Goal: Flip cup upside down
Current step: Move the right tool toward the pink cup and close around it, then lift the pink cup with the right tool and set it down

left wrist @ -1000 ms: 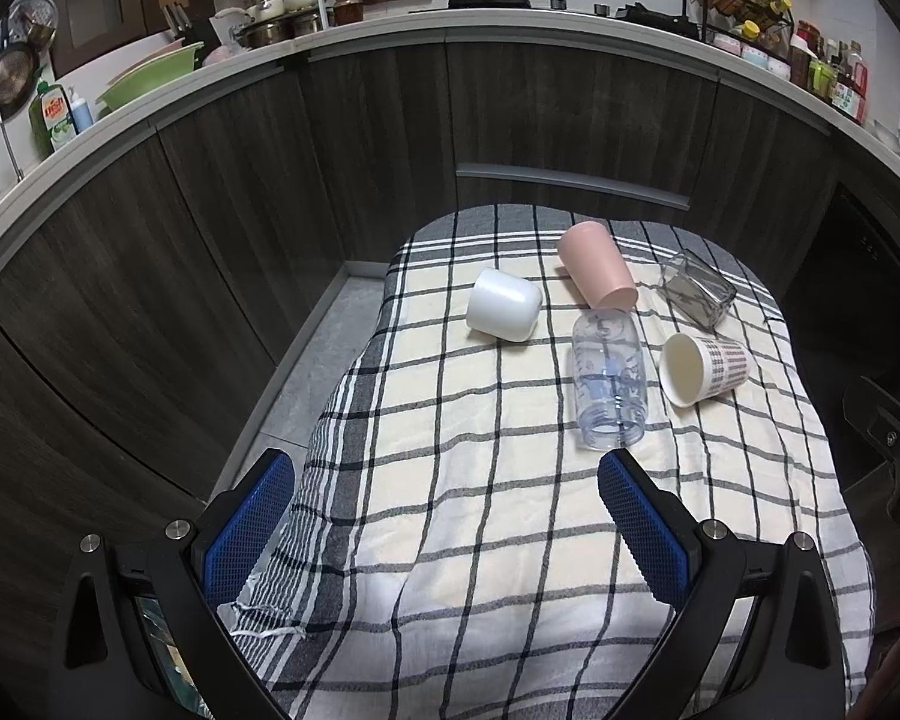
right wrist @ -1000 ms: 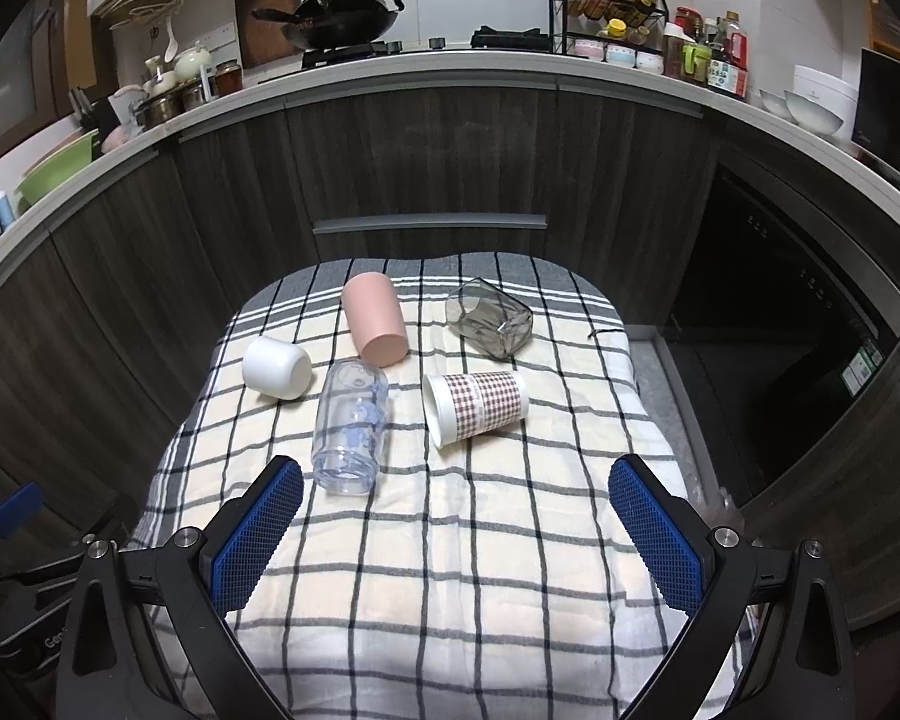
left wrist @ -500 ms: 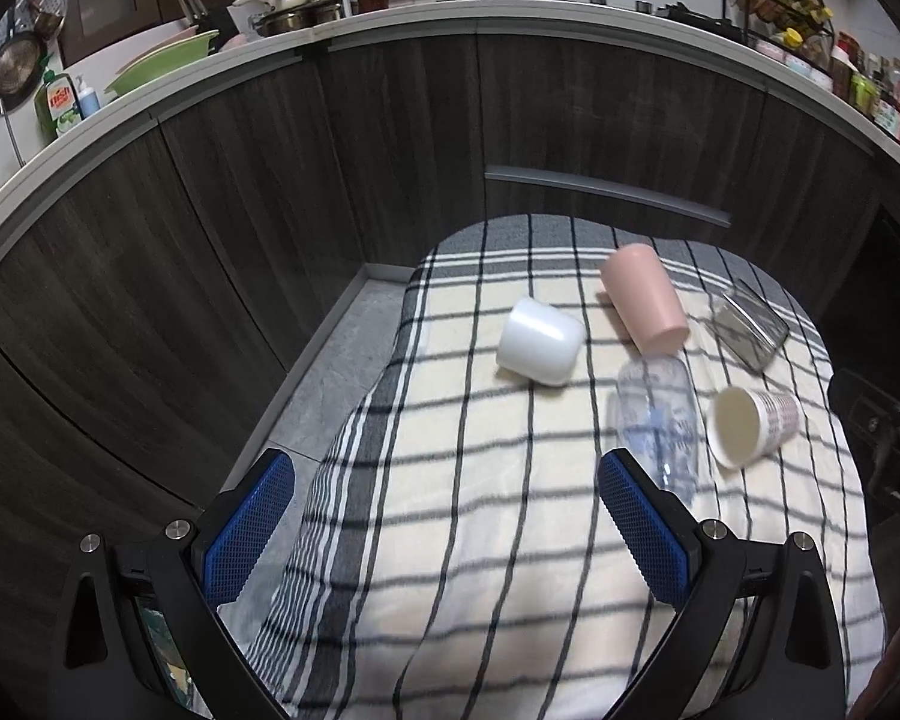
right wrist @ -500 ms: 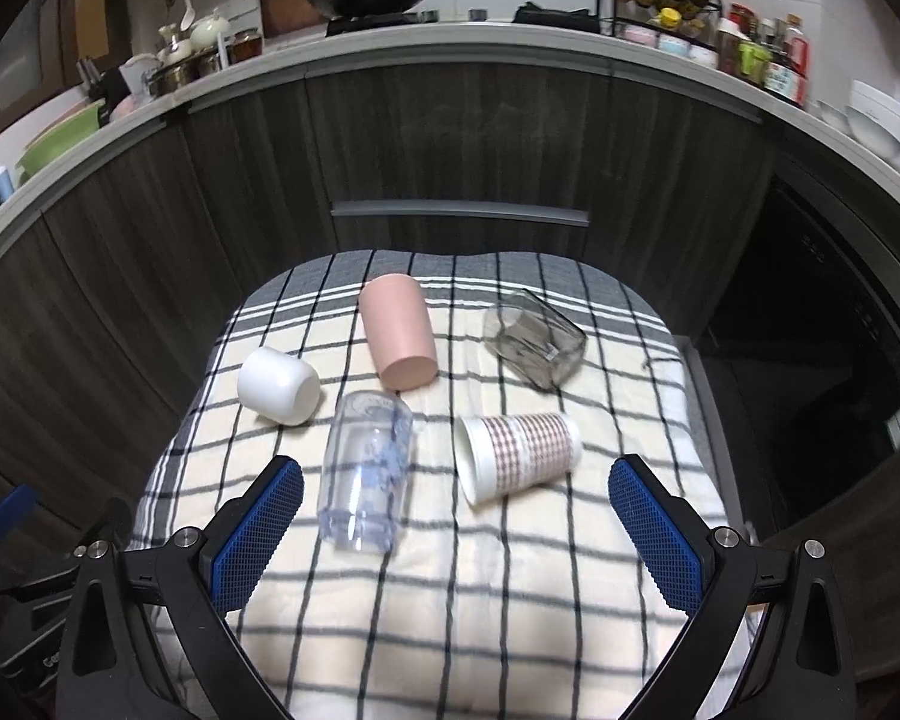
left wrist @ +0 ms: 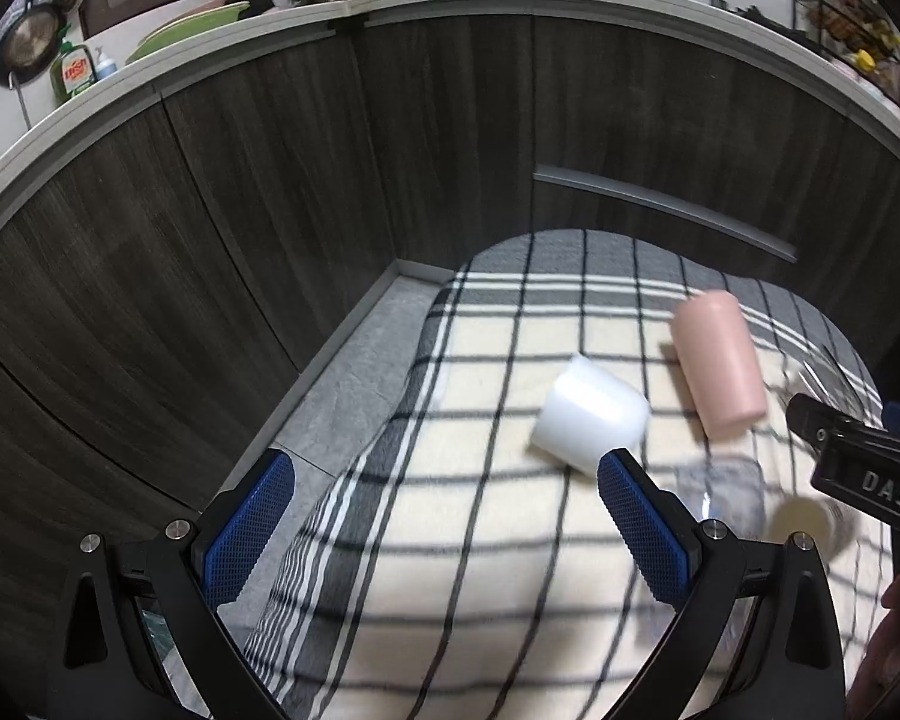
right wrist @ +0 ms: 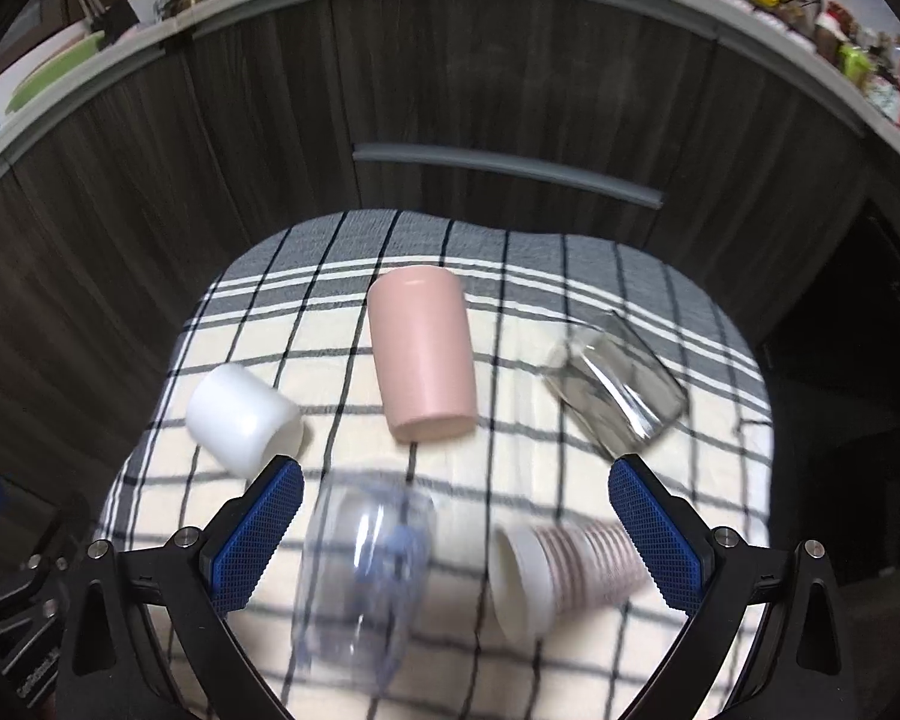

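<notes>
Right wrist view: the right gripper (right wrist: pixel 453 531) hangs with jaws spread wide over five cups lying on their sides on a checked cloth (right wrist: pixel 660 300): clear cup (right wrist: pixel 363 564), striped paper cup (right wrist: pixel 561 564), pink cup (right wrist: pixel 423 354), white cup (right wrist: pixel 243 414), glass (right wrist: pixel 615 393). Left gripper (left wrist: pixel 444 531) also gapes, empty.

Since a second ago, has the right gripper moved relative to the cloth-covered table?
Yes. The right gripper has advanced toward the cabinet handle; the clear cup and striped paper cup now lie between its open jaws.
</notes>
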Available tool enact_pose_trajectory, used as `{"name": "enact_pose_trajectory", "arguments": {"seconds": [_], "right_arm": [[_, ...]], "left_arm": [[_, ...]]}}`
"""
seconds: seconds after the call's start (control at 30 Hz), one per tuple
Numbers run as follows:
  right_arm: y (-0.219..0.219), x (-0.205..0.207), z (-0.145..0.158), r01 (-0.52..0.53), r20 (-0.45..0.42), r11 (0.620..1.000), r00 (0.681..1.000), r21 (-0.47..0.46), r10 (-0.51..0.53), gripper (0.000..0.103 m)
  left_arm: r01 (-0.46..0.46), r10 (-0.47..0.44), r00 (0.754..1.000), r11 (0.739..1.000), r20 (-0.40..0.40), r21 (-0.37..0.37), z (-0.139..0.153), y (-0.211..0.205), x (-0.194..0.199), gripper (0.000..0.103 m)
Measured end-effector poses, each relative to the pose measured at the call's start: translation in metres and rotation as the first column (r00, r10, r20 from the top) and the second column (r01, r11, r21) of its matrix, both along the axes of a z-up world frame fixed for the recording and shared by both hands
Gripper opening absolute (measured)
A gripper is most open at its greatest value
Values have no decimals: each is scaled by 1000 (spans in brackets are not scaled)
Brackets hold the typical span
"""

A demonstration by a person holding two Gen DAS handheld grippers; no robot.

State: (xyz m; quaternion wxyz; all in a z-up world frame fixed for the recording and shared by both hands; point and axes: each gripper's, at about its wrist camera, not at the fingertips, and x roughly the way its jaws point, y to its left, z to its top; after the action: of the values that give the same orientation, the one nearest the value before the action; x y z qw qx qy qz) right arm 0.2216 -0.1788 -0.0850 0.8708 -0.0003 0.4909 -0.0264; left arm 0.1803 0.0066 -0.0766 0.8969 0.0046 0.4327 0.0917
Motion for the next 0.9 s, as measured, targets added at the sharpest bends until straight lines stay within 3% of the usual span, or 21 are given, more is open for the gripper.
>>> {"name": "enact_pose_trajectory", "arguments": {"seconds": [0.33, 0.67, 0.77, 0.83, 0.9], "right_arm": [[10, 86, -49, -59, -111, 998, 992, -10, 57, 102], [12, 122, -93, -76, -225, 997, 971, 33, 81, 98], [12, 128, -102, -75, -243, 996, 967, 45, 83, 91], [13, 130, -109, -72, -259, 996, 962, 59, 85, 76], [12, 131, -111, -62, -263, 996, 962, 59, 76, 71]], "left_arm": [[-72, 72, 997, 997, 5, 14, -22, 4, 45, 103], [-81, 81, 996, 997, -22, 2, -35, 2, 61, 103], [-82, 82, 996, 997, -29, -1, -37, 3, 62, 103], [-82, 82, 996, 997, -30, -2, -39, 2, 61, 103], [-80, 80, 996, 997, -32, -1, -39, 2, 61, 103]]}}
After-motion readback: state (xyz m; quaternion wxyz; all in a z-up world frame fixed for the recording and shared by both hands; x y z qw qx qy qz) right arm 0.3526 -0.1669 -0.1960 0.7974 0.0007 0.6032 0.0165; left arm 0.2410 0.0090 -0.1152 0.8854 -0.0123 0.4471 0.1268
